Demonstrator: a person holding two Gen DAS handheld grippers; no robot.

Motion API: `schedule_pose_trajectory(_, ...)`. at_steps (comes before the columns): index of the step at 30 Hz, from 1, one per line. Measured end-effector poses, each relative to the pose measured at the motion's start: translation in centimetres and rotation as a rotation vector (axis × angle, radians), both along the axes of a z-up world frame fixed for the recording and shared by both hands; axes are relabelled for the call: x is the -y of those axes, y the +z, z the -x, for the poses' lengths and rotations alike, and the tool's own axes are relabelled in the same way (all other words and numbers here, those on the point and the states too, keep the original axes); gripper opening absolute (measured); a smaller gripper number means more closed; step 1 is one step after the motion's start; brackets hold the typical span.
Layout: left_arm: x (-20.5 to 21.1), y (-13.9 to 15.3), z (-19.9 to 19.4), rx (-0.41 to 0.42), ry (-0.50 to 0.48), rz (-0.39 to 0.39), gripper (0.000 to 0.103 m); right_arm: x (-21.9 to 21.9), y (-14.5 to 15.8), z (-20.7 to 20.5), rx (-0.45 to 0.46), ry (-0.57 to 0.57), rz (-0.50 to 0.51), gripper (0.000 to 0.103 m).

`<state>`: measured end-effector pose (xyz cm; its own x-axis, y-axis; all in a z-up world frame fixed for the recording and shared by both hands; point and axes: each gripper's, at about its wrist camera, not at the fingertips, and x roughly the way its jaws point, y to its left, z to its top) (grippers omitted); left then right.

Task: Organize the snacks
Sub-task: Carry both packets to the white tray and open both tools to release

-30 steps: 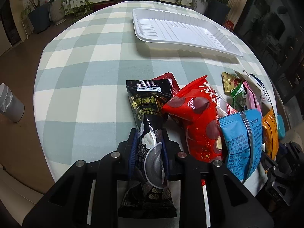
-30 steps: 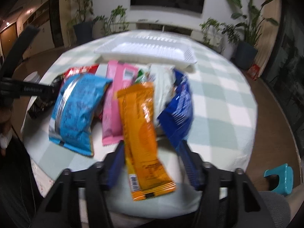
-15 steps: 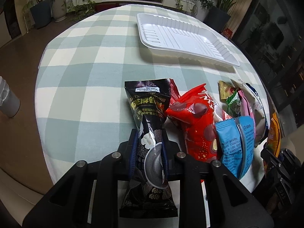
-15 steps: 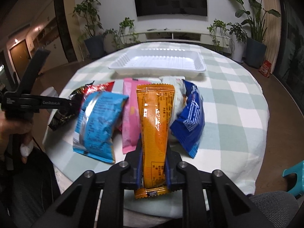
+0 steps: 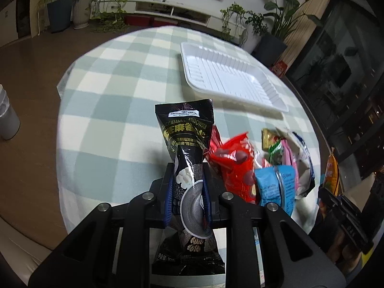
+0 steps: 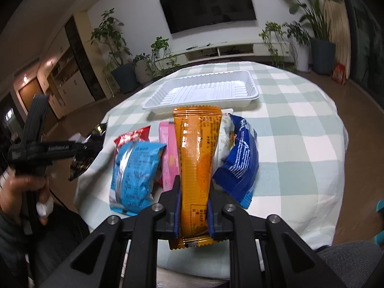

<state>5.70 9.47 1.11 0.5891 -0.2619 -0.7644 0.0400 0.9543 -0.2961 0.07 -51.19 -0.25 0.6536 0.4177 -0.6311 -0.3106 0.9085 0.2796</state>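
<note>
My left gripper (image 5: 187, 187) is shut on a black sesame powder packet (image 5: 188, 148) and holds it lifted above the checked table. My right gripper (image 6: 193, 196) is shut on an orange snack packet (image 6: 195, 153), also lifted. A white empty tray (image 5: 228, 79) lies at the far side of the table; it also shows in the right wrist view (image 6: 204, 91). On the table lie a red packet (image 5: 234, 165), a light blue packet (image 6: 134, 168), a pink packet (image 6: 168, 153) and a dark blue packet (image 6: 240, 158).
The round table has a green and white checked cloth (image 5: 115, 110). A white bin (image 5: 7, 117) stands on the floor at the left. Potted plants (image 6: 112, 48) and a TV cabinet (image 6: 220, 50) line the far wall. A teal stool (image 6: 379, 216) is at the right.
Both grippers have risen with their packets. The right gripper closed on the orange packet between the earliest frame and half a second ago. The black packet now hangs clear of the pile.
</note>
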Motion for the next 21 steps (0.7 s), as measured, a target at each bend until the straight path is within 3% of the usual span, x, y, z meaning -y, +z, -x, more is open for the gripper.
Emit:
schedule_pose_trajectory(4,-1.7,2.7,-1.4,0.031,0.010,0.040,0.018,1.9,2.4,-2.4,0.029,-0.049,-0.037,0.018)
schedule_pose_trajectory(7,-1.3,5.5,-3.6,0.064,-0.017,0.015,0.018,3.1,5.1,-5.4,0.062,-0.088,-0.054,0.018)
schedule_pose_trajectory(10,0.0,7.9,-6.6,0.085,-0.059,0.002,0.018,3.6,8.1,-9.4,0.112,-0.118,-0.073,0.018)
schedule_pose_trajectory(13,1.9,9.4,-11.0,0.089,-0.098,-0.013,0.019,3.4,10.0,-14.6,0.106,-0.120,-0.108,0.018)
schedule_pose_trajectory(17,4.4,9.5,-17.3,0.057,-0.126,-0.031,0.019,1.4,9.7,-21.4,0.043,-0.083,-0.103,0.018)
schedule_pose_trajectory(21,7.2,7.4,-22.4,-0.010,-0.164,-0.093,0.019,-1.5,7.1,-27.5,-0.070,0.000,-0.046,0.018)
